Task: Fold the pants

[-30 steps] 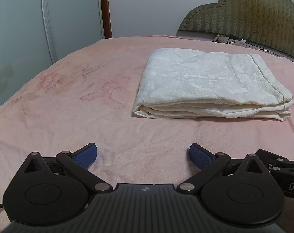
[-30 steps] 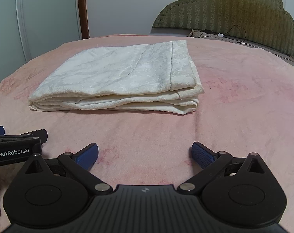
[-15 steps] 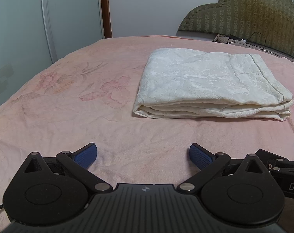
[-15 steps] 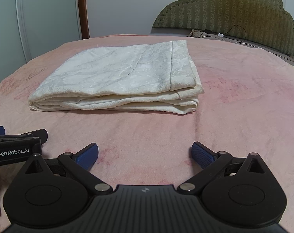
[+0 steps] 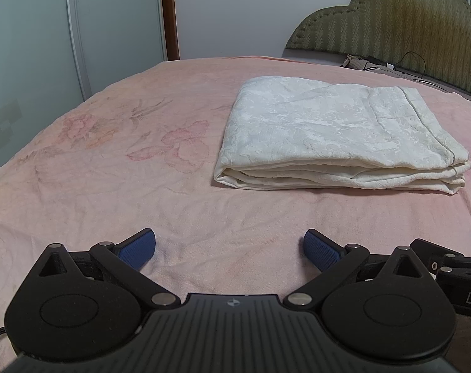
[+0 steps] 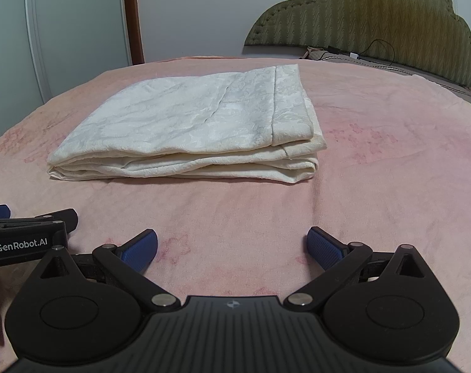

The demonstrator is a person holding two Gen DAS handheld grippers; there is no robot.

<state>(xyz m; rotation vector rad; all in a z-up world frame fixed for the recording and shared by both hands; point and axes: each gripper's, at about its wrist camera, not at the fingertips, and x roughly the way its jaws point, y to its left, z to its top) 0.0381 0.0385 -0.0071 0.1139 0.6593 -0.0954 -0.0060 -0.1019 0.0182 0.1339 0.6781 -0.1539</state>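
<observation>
While the pants (image 5: 334, 136) lie folded in a flat stack on the bed (image 5: 111, 168), both the left gripper (image 5: 229, 247) and right gripper (image 6: 232, 245) rest spread apart and empty just before them; a careless nudge could spill the layers.

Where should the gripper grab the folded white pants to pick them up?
Probably the folded white pants at their near stacked edge, coming in low from the front. The layers show there, so one open right gripper finger could slide under and the other press on top.
</observation>
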